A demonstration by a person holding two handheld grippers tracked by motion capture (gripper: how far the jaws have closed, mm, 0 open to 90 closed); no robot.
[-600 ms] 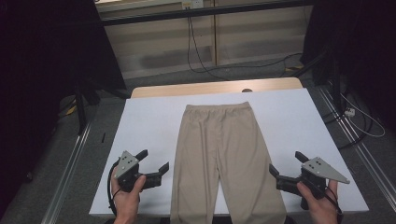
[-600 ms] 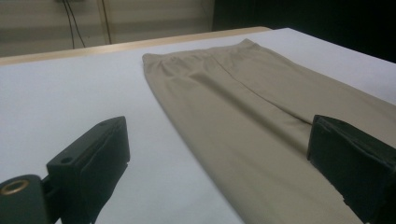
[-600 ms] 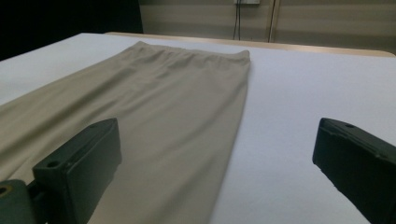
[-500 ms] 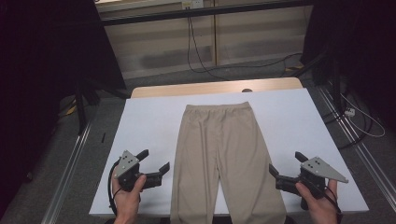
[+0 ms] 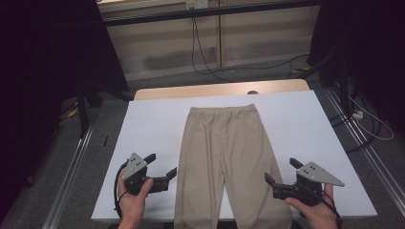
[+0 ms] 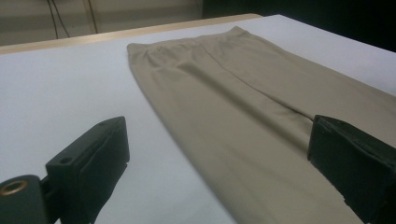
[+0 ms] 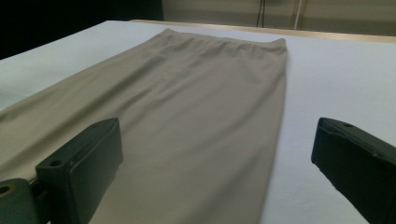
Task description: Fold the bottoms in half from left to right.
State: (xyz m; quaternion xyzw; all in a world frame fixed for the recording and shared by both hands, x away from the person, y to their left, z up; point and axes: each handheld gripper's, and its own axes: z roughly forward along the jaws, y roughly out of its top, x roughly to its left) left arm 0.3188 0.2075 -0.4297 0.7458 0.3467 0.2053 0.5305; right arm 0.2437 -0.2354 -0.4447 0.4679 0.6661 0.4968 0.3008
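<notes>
Beige trousers point(image 5: 229, 162) lie flat mid-frame on the white table point(image 5: 153, 124), legs toward the bottom. The left gripper point(image 5: 161, 166) at lower left and right gripper point(image 5: 282, 171) at lower right flank them, jaws open, nothing between

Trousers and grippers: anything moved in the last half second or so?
Nothing visibly changed. The trousers lie flat on the table as before, and the left gripper and right gripper sit open on either side, holding nothing.
</notes>
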